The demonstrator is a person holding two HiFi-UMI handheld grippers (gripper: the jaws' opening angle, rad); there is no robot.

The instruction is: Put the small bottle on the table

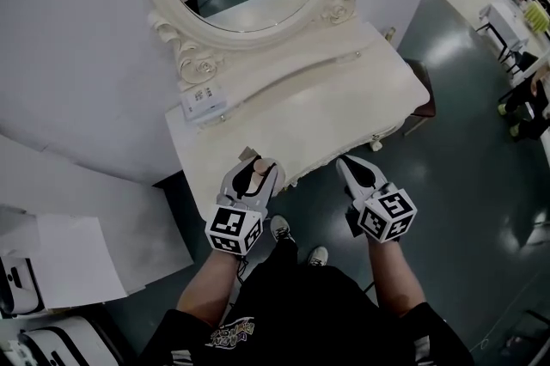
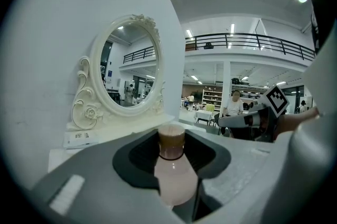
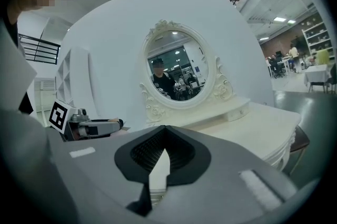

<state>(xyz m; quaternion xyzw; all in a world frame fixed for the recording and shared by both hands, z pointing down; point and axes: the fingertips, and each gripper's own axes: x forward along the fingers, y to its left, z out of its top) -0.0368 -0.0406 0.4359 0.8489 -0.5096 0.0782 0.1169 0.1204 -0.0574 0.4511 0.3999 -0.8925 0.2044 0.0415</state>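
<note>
Bottle (image 2: 175, 175) clamped in left tongs (image 1: 255, 171) — apparently level.

Your light: bright, even, from ceiling lamps (image 2: 232, 28) | glare: sheen on floor (image 1: 447, 55) | your edges: fisheye bend, black corners | foreground: soft

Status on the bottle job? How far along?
Done: the small bottle is picked up and clamped in the left gripper. In hand: that gripper is at the front edge of the dressing table, with the bottle not set down yet. Left: lower it onto the tabletop and open the jaws. The right gripper is shut and empty, just off the table's front edge.
</note>
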